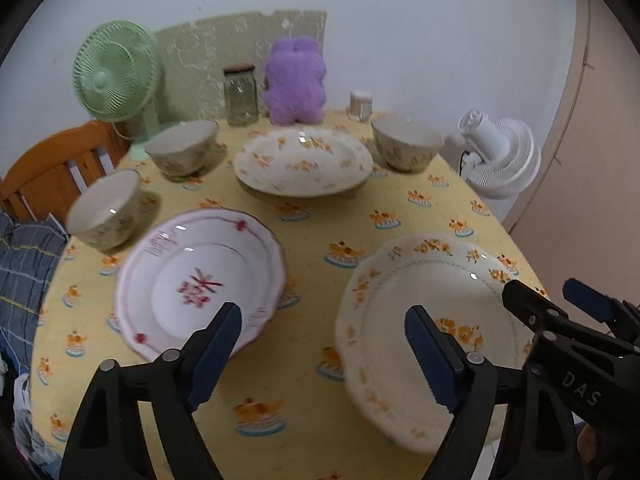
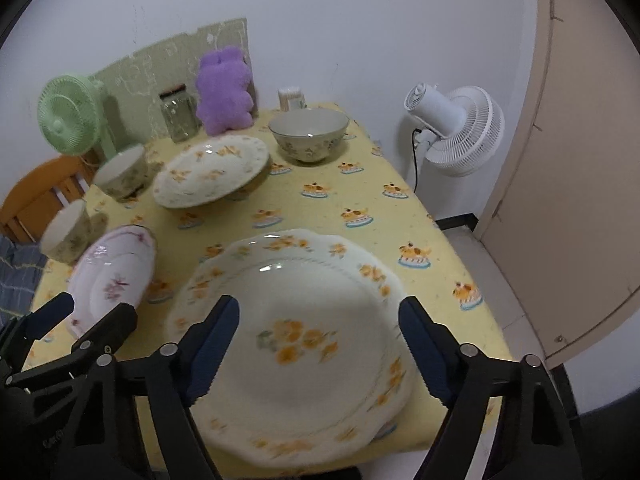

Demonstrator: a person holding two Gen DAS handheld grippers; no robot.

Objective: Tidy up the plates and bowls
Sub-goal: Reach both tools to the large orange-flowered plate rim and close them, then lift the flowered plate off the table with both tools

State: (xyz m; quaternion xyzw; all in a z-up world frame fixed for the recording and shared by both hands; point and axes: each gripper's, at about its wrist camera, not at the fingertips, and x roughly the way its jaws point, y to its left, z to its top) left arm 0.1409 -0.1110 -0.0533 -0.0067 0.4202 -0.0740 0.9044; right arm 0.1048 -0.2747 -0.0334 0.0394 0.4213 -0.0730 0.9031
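On the yellow tablecloth (image 1: pixel 312 232) lie a near plate with orange flowers (image 1: pixel 432 312) (image 2: pixel 296 340), a pink-patterned plate (image 1: pixel 200 284) (image 2: pixel 114 276) to its left, and a second orange-flower plate (image 1: pixel 304 162) (image 2: pixel 212 170) further back. Three floral bowls stand around: front left (image 1: pixel 106 210) (image 2: pixel 66 234), back left (image 1: pixel 184 150) (image 2: pixel 122 172), back right (image 1: pixel 406 142) (image 2: pixel 308 134). My left gripper (image 1: pixel 324 354) is open, between the two near plates. My right gripper (image 2: pixel 320 350) (image 1: pixel 560 304) is open above the near orange-flower plate. Neither holds anything.
At the table's back stand a green fan (image 1: pixel 116 72), a glass jar (image 1: pixel 240 96), a purple plush toy (image 1: pixel 296 82) and a cotton-swab tub (image 1: pixel 361 105). A white fan (image 2: pixel 456 128) stands on the floor at right, by a door (image 2: pixel 580 184). An orange chair (image 1: pixel 52 172) is at left.
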